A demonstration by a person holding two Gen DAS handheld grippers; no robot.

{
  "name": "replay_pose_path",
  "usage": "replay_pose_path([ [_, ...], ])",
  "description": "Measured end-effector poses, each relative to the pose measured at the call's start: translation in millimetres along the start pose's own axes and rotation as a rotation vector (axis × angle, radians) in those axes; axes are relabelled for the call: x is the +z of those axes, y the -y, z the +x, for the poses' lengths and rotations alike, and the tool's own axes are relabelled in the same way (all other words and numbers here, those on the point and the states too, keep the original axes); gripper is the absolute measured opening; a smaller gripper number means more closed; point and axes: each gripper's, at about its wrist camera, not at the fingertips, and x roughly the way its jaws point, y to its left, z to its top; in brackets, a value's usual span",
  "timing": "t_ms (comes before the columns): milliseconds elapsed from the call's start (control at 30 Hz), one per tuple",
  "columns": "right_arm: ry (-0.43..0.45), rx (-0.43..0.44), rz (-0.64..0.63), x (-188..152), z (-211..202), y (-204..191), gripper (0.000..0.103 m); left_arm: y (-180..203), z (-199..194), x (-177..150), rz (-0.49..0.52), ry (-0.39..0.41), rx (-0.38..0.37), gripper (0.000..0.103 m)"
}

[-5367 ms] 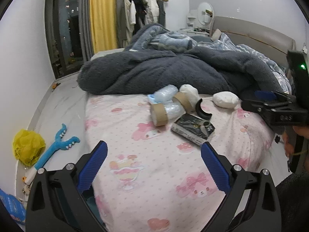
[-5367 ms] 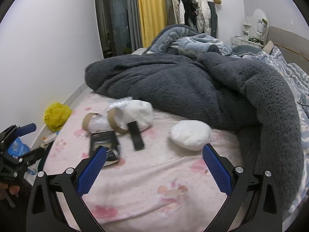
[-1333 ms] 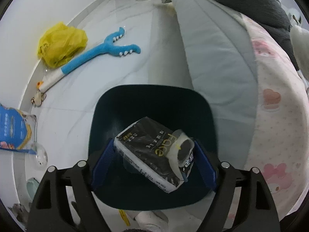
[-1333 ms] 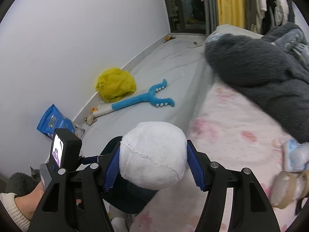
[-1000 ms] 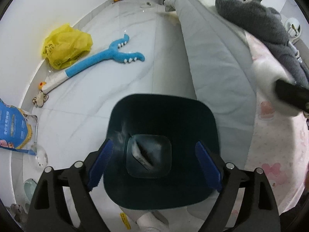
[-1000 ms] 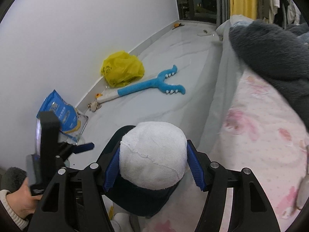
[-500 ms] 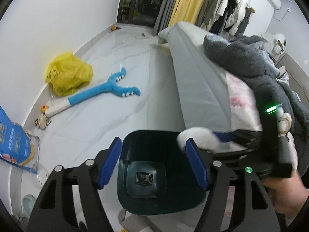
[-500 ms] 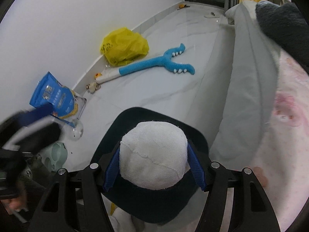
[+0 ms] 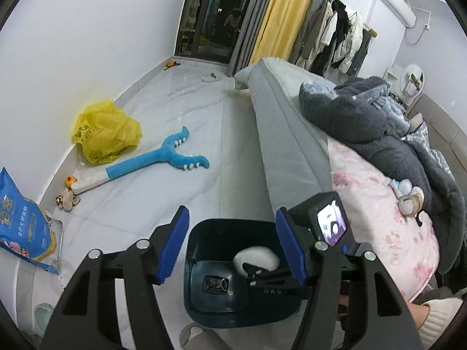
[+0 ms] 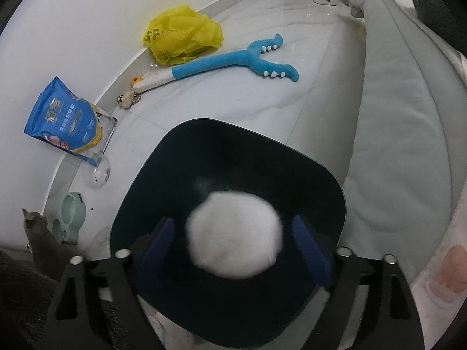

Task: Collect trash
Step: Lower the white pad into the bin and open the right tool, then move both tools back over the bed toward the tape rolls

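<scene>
Your right gripper (image 10: 233,250) hangs directly over the bin (image 10: 292,157), pointing steeply down into it, and its jaws are opening: the blue pads now stand clear of the white wad (image 10: 235,233) on both sides, so nothing presses on it any more. You hold it there because the mouth of the bin is wide and dark below, and a release from straight above lets the wad fall inside rather than catch the rim; its blurred outline suggests it is already dropping, though that is a judgement. Your left gripper (image 9: 232,248) sits above the near side of the bin, nothing between its pads and its jaws closing; it looks pulled aside to leave the mouth free for the other hand. At the bottom of the bin lies a dark packet (image 9: 215,283), so one piece of trash seems already collected. More remains on the bed (image 9: 379,204) to the right of the bin: tape rolls (image 9: 411,201) near the grey blanket (image 9: 379,134). The yellow bag (image 10: 182,38) and blue toy (image 10: 233,61) lie on the floor beyond the bin; whether they count as trash, you cannot tell.
</scene>
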Motion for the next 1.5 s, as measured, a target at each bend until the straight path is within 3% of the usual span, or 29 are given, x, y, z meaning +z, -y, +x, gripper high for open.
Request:
replay_pose_path([
  [400, 0.154, 0.011, -0.008, -6.5, -66.6, 8.3, 0.091, 18.2, -15.5, 10.0, 0.028, 0.065, 0.007, 0.064],
  [667, 0.308, -0.055, -0.078, -15.4, -119.1, 21.8, 0.094, 46.4, -16.3, 15.6, 0.046, 0.083, -0.019, 0.072],
  [1100, 0.433, -0.153, -0.06, -53.3, -174.5, 83.5, 0.094, 109.0, -0.9, 18.2, 0.092, 0.082, -0.073, 0.083],
  [1500, 0.491, -0.249, 0.044, -90.0, -216.3, 158.1, 0.094, 166.5, 17.7, 13.0, 0.144, 0.063, -0.124, 0.084],
])
